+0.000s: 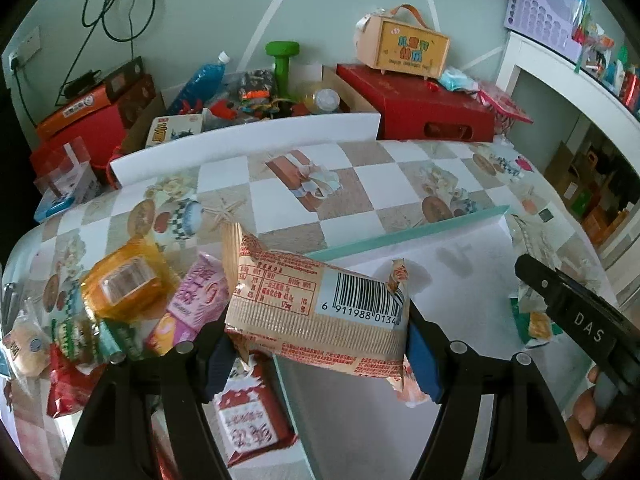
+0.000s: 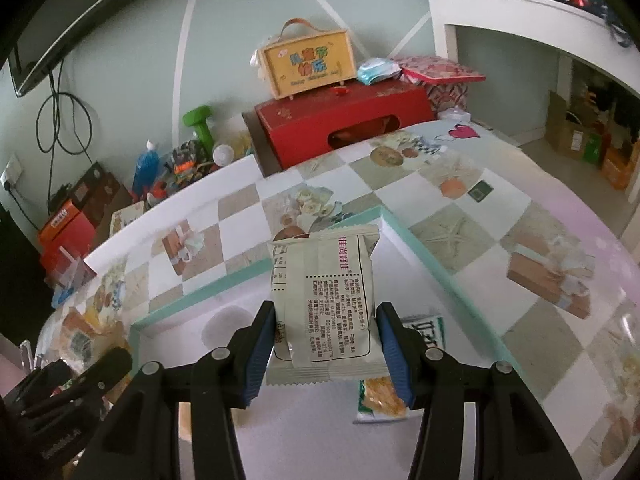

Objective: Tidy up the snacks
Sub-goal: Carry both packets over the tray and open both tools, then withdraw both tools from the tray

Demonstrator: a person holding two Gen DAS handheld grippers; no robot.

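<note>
My left gripper (image 1: 320,344) is shut on an orange snack packet (image 1: 316,308) with a barcode, held above the left edge of a white tray with a teal rim (image 1: 408,236). A pile of snack packets (image 1: 132,308) lies on the table to its left. My right gripper (image 2: 326,344) is shut on a cream-white snack packet (image 2: 324,300) held upright over the same tray (image 2: 208,294). A green-and-white packet (image 2: 380,396) lies in the tray under it. The right gripper's body (image 1: 580,312) shows at the right of the left wrist view.
The table has a checkered cloth (image 1: 360,184). Behind it stand a red box (image 1: 420,108) with a yellow carry case (image 1: 404,44) on top, a cardboard box of clutter (image 1: 256,100), and red boxes (image 1: 80,128) at the left. White shelves (image 1: 568,92) stand at the right.
</note>
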